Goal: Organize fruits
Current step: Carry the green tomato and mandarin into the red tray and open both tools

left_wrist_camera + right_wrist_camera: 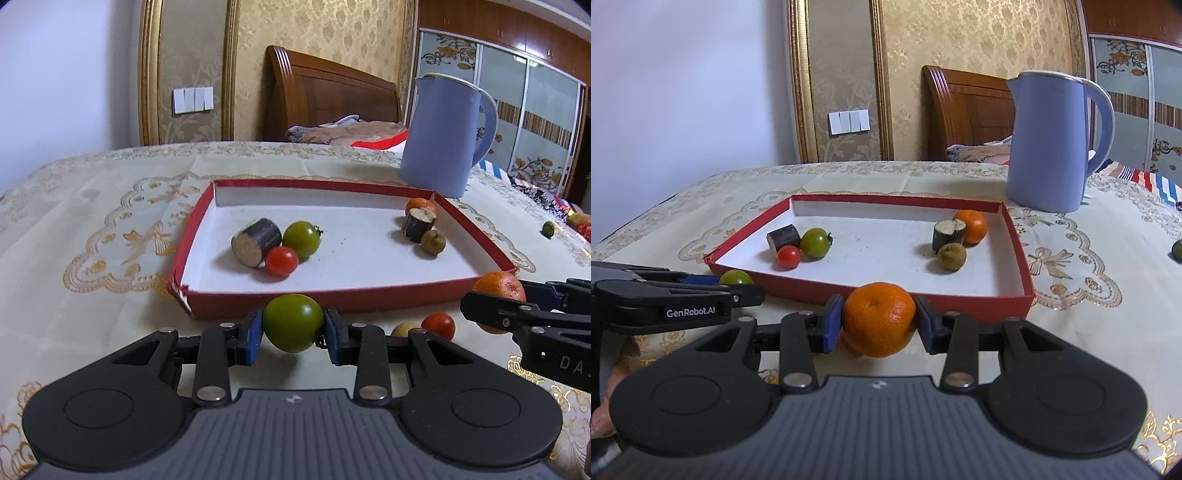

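Note:
My left gripper (293, 328) is shut on a green tomato (293, 322), held just in front of the red tray (332, 297). My right gripper (879, 323) is shut on an orange mandarin (878, 319), also just before the tray's near wall (923, 297). In the tray, at the left, lie a dark cane piece (256, 242), a green tomato (301, 238) and a red tomato (281, 261). At the right lie a mandarin (971, 226), a cane piece (948, 234) and a brownish fruit (951, 256). A red tomato (438, 325) and a yellowish fruit (404, 328) lie on the table.
A blue kettle (1052, 144) stands behind the tray's right corner. A small green fruit (1177, 250) lies far right on the embroidered tablecloth (92, 229). A bed with clothes is behind the table.

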